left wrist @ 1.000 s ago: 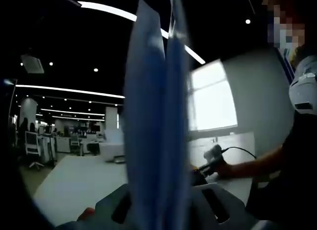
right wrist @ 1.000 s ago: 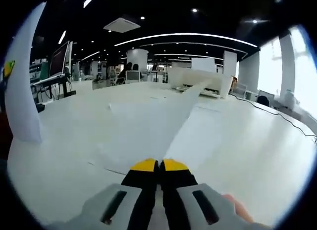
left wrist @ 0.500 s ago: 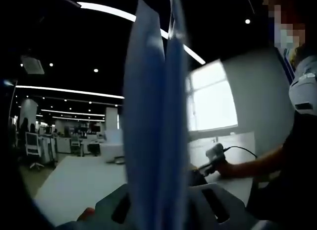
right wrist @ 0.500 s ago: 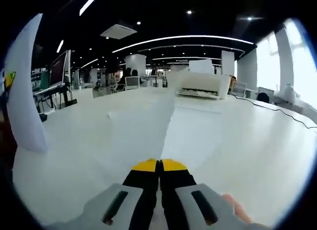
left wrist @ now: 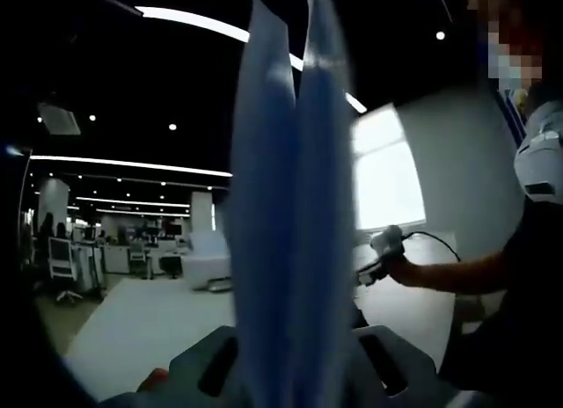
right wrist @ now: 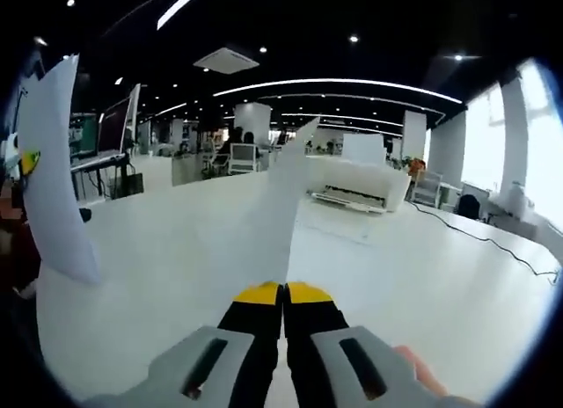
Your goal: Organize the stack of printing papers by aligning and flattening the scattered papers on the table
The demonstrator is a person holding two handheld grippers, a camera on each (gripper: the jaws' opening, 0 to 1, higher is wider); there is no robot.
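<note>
Papers have risen off the tabletop since a second ago (our right gripper pinching them). Our left gripper grips its sheets upright, so squaring comes next.

White papers, white table, yellow-tipped black fingers, white printer, bluish shaded papers

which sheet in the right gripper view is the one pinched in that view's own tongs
The middle sheet: it rises straight out of the shut yellow-tipped right tongs to a point. The left sheet stands apart at the view's edge, off those tongs.
</note>
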